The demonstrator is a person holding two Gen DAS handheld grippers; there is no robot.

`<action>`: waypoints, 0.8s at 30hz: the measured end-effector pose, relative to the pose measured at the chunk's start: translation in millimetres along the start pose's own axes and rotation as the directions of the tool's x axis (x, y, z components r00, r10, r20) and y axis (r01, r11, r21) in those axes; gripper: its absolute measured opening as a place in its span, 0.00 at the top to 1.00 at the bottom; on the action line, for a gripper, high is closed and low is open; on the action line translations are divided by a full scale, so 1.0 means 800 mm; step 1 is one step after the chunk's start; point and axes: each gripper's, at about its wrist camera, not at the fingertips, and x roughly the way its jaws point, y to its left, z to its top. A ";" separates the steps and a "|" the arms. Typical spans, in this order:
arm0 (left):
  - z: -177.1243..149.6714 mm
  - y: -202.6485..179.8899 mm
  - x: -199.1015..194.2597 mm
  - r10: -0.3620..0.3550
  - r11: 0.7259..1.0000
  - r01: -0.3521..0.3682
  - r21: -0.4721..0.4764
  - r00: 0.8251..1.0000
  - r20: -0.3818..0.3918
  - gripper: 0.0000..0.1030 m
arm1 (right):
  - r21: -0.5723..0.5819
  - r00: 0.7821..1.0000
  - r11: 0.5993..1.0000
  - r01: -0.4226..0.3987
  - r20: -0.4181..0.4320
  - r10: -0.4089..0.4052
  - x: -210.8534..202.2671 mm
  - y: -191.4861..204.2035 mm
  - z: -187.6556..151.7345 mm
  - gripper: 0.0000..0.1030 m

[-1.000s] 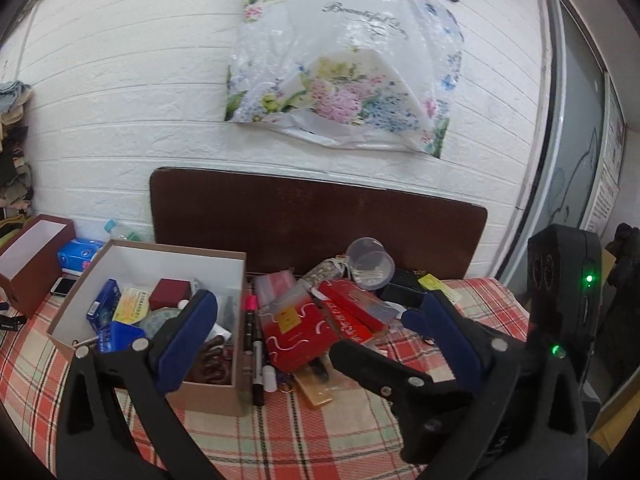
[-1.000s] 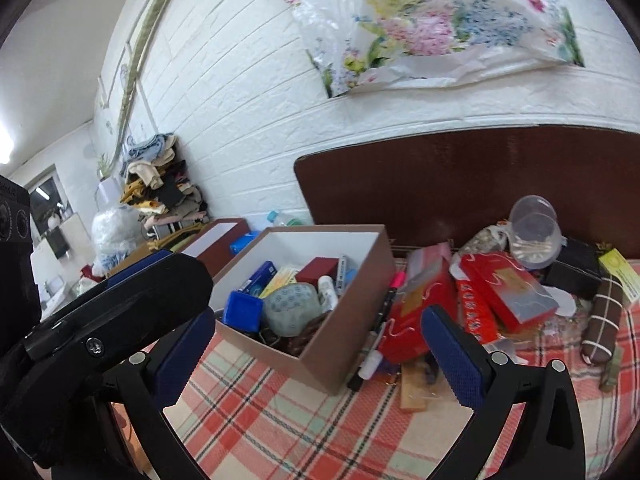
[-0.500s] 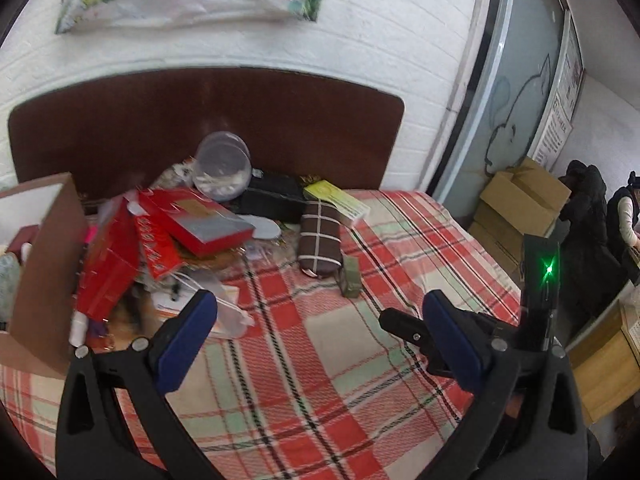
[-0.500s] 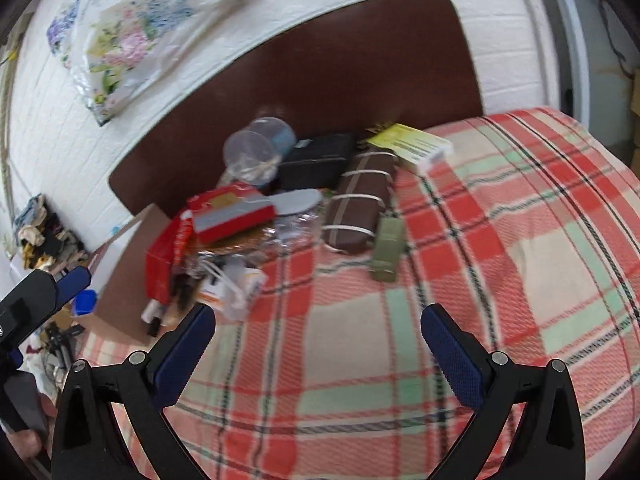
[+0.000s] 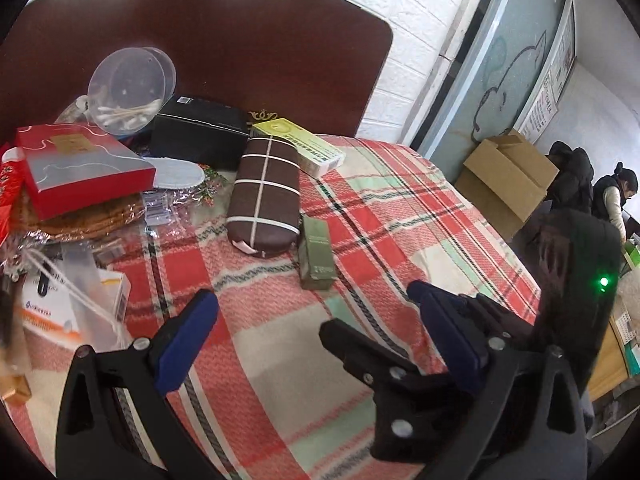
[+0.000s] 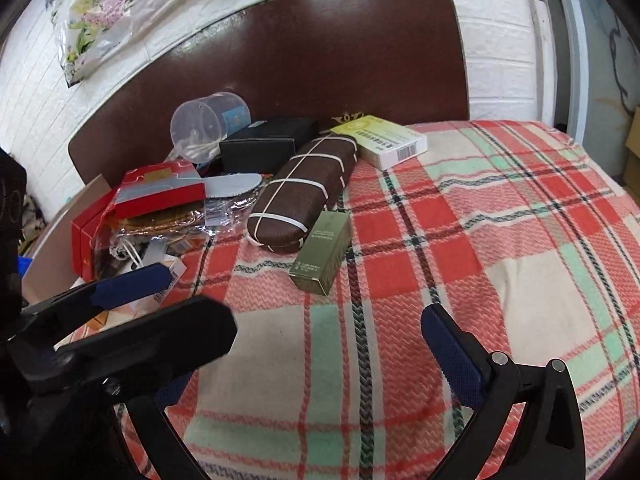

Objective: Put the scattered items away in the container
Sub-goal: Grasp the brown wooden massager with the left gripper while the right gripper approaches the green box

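My right gripper (image 6: 304, 344) and left gripper (image 5: 316, 332) both hang with jaws spread wide and nothing between them, above the plaid blanket (image 6: 500, 240) on the bed. Straight ahead of my right jaws, just beyond their tips, lies the small olive-green box (image 6: 322, 252), its far end touching the brown case (image 6: 304, 190) bound with white bands. It looks to be a light, stiff carton with smooth, possibly slick faces; I would close across its two long sides near the middle, gently enough not to crush thin card. The brown case behind it reads as a hard shell, heavier, and its bands give some purchase across the narrow width. Further back and to the left of my jaws sit the black box (image 6: 266, 148), the yellow-and-white carton (image 6: 384, 140), the clear tub of cotton swabs (image 5: 126, 92) and the red box (image 5: 80, 168) on a heap of wrappers. The container itself is barely in view: a brown cardboard edge (image 6: 60, 236) far to the left of my right jaws may be it, though I cannot be sure.

Half a second ago both views stood further back; the green box and brown case now lie closer ahead of my jaws, and the jaws' spread is unchanged.
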 end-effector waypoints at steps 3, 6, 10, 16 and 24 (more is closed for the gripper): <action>0.012 0.016 0.019 0.008 1.000 -0.008 -0.025 1.000 -0.008 0.12 | 0.017 1.000 1.000 -0.011 -0.007 0.011 0.009 -0.005 0.002 0.00; 0.027 0.031 0.044 0.023 0.998 -0.026 -0.057 0.999 -0.037 0.32 | 0.067 0.999 0.997 -0.025 -0.036 0.027 0.022 -0.016 0.001 0.00; 0.040 0.039 0.069 0.027 0.998 -0.032 -0.063 0.997 -0.076 0.34 | 0.080 1.000 0.997 0.008 -0.013 -0.006 0.025 -0.019 0.006 0.01; 0.047 0.052 0.094 0.050 0.996 -0.056 -0.067 0.995 -0.086 0.31 | 0.006 0.995 0.996 0.085 -0.044 -0.084 0.046 -0.001 0.014 0.07; 0.058 0.066 0.108 0.035 0.997 -0.037 -0.073 0.999 -0.033 0.26 | 0.014 0.988 0.989 0.146 -0.044 -0.145 0.062 -0.002 0.024 0.12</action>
